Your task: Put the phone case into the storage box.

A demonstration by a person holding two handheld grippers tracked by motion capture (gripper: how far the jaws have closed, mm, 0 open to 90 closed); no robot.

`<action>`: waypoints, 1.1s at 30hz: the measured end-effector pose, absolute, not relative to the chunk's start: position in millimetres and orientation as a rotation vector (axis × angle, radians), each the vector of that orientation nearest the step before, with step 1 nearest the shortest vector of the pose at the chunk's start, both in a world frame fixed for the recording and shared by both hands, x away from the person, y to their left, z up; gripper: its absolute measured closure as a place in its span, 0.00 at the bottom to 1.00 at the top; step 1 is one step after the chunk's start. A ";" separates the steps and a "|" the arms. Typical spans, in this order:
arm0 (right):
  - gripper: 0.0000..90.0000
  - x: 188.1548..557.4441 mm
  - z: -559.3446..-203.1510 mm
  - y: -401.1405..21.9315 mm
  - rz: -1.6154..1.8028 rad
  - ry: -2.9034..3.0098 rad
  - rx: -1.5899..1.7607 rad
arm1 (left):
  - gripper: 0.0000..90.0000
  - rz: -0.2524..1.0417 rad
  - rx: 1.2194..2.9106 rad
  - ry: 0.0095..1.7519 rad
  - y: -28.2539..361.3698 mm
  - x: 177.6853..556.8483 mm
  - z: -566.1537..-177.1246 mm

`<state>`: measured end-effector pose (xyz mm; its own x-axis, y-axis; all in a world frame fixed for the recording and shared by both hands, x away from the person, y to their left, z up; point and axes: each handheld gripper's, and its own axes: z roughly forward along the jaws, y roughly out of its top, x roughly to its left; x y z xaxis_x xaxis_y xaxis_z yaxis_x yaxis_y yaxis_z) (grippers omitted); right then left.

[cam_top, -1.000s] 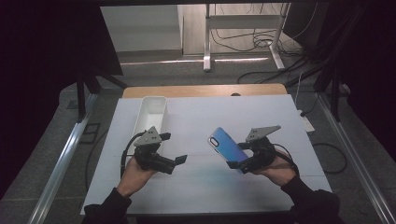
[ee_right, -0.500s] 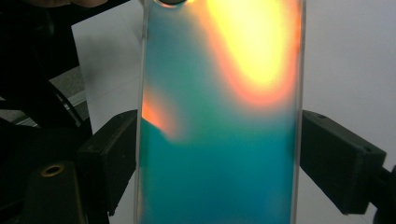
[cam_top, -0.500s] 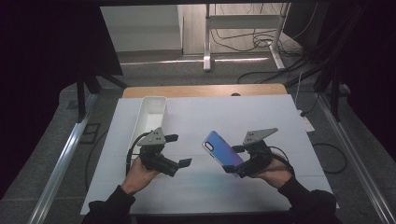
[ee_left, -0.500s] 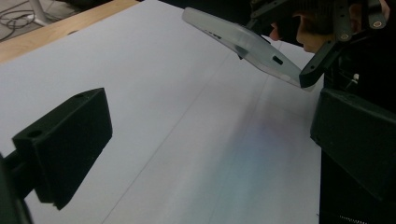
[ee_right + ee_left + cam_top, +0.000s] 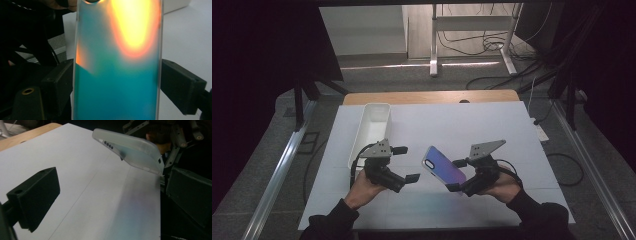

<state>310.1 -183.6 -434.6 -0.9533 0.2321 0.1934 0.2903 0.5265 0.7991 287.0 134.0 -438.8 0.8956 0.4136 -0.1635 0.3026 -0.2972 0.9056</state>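
Right claw (image 5: 454, 175) clamped on iridescent phone case (image 5: 443, 166); left claw (image 5: 404, 163) apart, seemingly empty.

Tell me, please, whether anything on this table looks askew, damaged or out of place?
Nothing looks damaged or spilled. The phone case is tilted, raised off the white table and clamped by its long edges in the right gripper. The left gripper is open and empty beside it. The white bin sits square.

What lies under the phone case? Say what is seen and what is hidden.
The phone case is held tilted in the right gripper above the bare white table. The table directly behind its lower end is covered.
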 end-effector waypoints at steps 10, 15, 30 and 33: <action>0.19 310.4 -434.0 -179.9 -1.451 -2.632 -0.389 | 0.00 0.088 1.904 0.451 128.4 290.0 -437.9; 0.19 310.2 -433.8 -176.5 -1.457 -2.615 -0.352 | 0.00 0.067 1.914 0.416 122.4 290.8 -439.0; 0.19 307.9 -434.1 -166.2 -1.476 -2.581 -0.267 | 0.00 -0.018 1.848 0.343 110.2 293.9 -438.6; 0.19 308.2 -434.0 -165.4 -1.481 -2.566 -0.263 | 0.00 -0.023 1.841 0.333 108.4 293.8 -438.6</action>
